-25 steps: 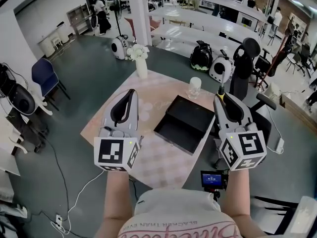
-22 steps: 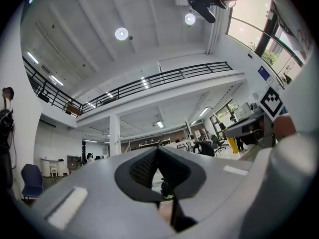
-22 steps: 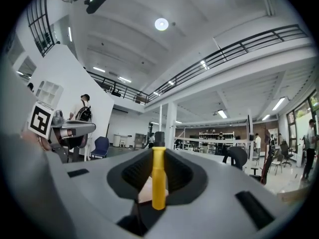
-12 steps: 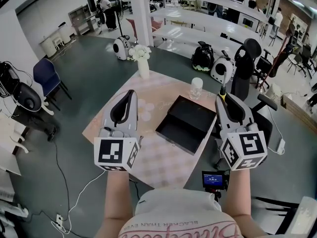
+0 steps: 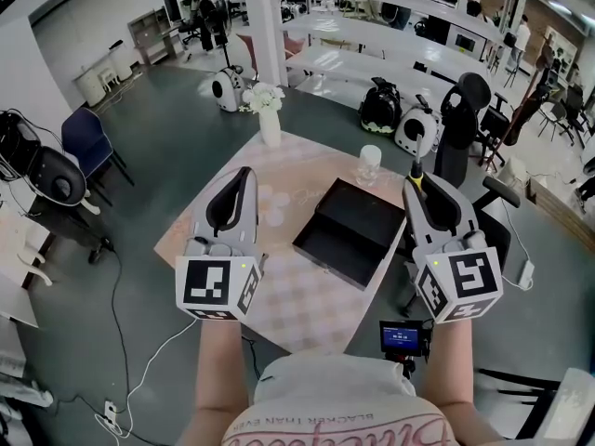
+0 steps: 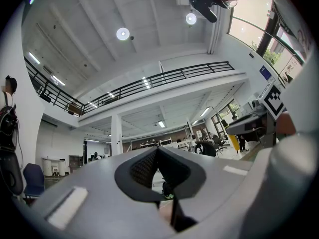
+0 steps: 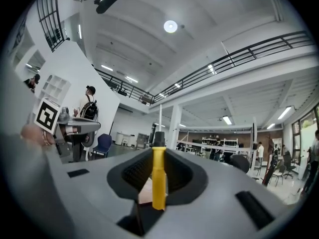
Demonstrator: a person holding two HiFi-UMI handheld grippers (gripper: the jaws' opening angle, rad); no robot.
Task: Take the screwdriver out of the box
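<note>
My right gripper (image 7: 158, 151) is closed to a narrow gap on the screwdriver (image 7: 158, 176). Its smooth yellow plastic handle sits pinched between my two black, finely ribbed pads. A black collar and a thin metal shaft poke out past the fingertips. From the head view the screwdriver (image 5: 416, 169) stands out beyond the tip of the right gripper (image 5: 416, 184), clear of the box (image 5: 327, 254).

My left gripper (image 6: 157, 151) has its textured pads pressed together at the tip, with nothing held. Its shell is smooth grey plastic, curved like a beak.

The box is shallow, rectangular and matte black. It lies open between my two grippers, below and to the left of the right one, with its lid folded back flat. It rests on a table (image 5: 307, 305) covered with a pale pink checked cloth.

Beyond the left gripper (image 5: 245, 175) a slim white vase (image 5: 270, 126) holds white flowers (image 5: 259, 98). A translucent rounded jar (image 5: 368, 163) stands past the box's far edge.
</note>
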